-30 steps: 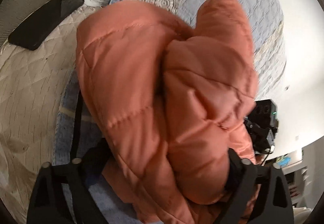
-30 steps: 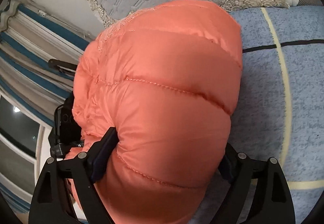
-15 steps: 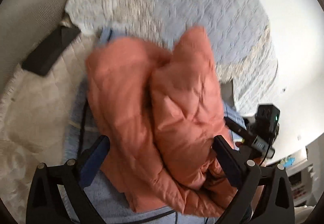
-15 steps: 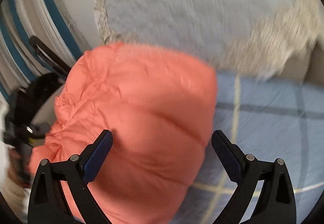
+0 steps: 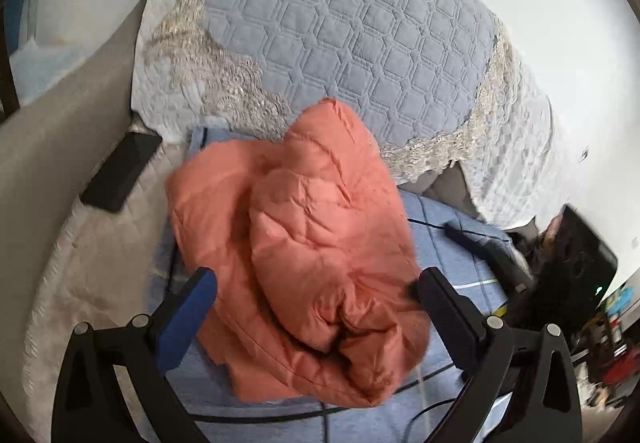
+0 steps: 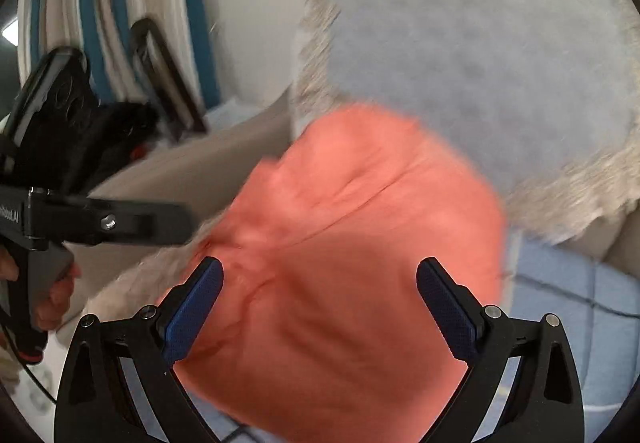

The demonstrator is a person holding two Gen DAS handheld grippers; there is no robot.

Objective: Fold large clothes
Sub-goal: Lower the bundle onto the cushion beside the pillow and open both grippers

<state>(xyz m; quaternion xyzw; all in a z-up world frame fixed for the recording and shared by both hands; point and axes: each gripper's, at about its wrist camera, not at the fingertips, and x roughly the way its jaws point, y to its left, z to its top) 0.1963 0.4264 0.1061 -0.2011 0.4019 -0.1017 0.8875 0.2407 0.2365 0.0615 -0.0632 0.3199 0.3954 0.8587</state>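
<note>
An orange puffy quilted jacket (image 5: 304,255) lies folded in a bundle on a light blue checked blanket (image 5: 452,243). It also shows in the right wrist view (image 6: 352,251), blurred. My left gripper (image 5: 316,283) is open and empty, above and in front of the jacket. My right gripper (image 6: 320,279) is open and empty, drawn back from the jacket. The left gripper's body (image 6: 80,219) and the hand holding it show at the left of the right wrist view. The right gripper's body (image 5: 568,275) shows at the right edge of the left wrist view.
A grey-blue quilted cover with lace trim (image 5: 344,27) drapes the sofa back behind the jacket. A black flat device (image 5: 120,171) lies on the beige quilted seat (image 5: 92,267) at left. Black cables (image 5: 472,235) run over the blanket. Striped curtains (image 6: 104,3) hang at left.
Both grippers have opened and let go of the jacket, then pulled back and up. The jacket now rests as a bundle on the blanket.
</note>
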